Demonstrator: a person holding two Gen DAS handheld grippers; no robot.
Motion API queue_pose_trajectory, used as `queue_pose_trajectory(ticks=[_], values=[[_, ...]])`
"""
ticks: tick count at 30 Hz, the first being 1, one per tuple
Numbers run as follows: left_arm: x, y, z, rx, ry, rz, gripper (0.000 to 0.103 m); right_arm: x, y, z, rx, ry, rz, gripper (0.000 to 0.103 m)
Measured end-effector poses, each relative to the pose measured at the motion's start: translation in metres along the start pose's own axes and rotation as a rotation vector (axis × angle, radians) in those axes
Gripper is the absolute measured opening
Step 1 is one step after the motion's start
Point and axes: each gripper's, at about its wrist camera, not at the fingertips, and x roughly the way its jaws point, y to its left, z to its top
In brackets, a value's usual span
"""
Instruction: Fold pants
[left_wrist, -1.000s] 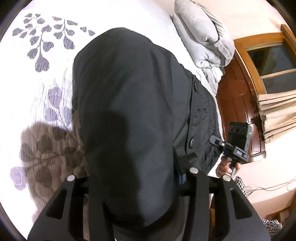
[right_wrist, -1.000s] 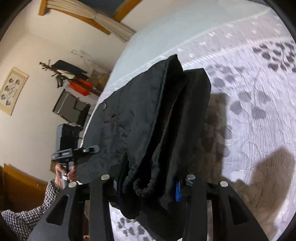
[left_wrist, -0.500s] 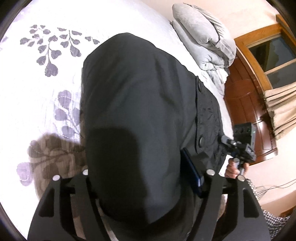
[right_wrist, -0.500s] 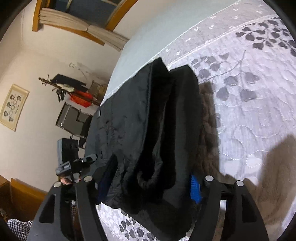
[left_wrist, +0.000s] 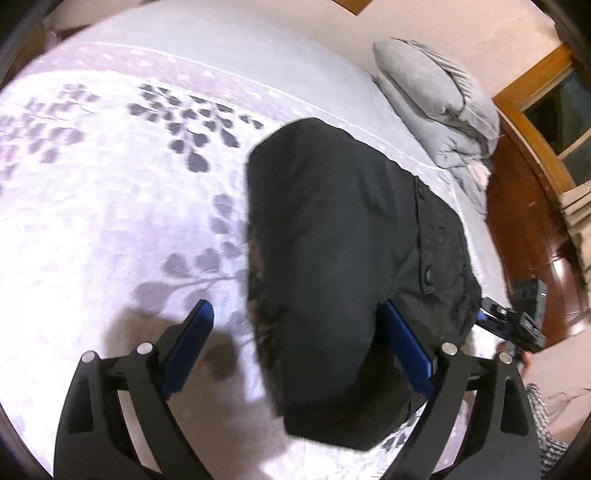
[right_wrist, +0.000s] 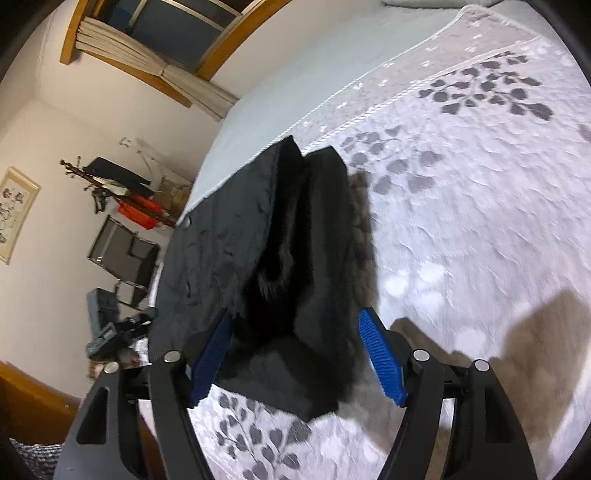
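Folded black quilted pants (left_wrist: 325, 258) lying in a thick bundle near the bed's side edge, on the leaf-patterned white bedspread (left_wrist: 110, 206). Left gripper (left_wrist: 295, 343) and right gripper (right_wrist: 295, 347) both opening, blue pads clear of cloth, nothing held. Folding apparently done, perhaps only tidying left.

Right claw (right_wrist: 295, 354) opening (pads clear) over folded pants (right_wrist: 284, 280).
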Motion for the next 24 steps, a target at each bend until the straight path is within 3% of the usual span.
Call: queue_pose_trajectory(ticks=[4,6,8,14,18,21,24], values=[[-0.021,-0.013,-0.017,0.016,-0.049,0.093,0.1,-0.014,0.017,-0.02,-0.031,-0.038,-0.136,0.088],[-0.027,-0.023,-0.028,0.039,-0.054,0.156,0.1,-0.023,0.031,-0.03,-0.061,-0.066,-0.218,0.089],[-0.033,-0.038,-0.039,0.081,-0.053,0.199,0.1,-0.033,0.049,-0.04,-0.086,-0.104,-0.283,0.097],[-0.053,-0.079,-0.068,0.157,-0.069,0.319,0.1,-0.057,0.11,-0.067,-0.165,-0.201,-0.448,0.099],[-0.084,-0.11,-0.086,0.193,-0.138,0.344,0.1,-0.073,0.153,-0.088,-0.229,-0.234,-0.505,0.099],[-0.108,-0.13,-0.098,0.198,-0.183,0.349,0.1,-0.079,0.175,-0.095,-0.251,-0.211,-0.541,0.099],[-0.126,-0.145,-0.107,0.198,-0.214,0.37,0.1,-0.089,0.195,-0.105,-0.285,-0.207,-0.481,0.099]])
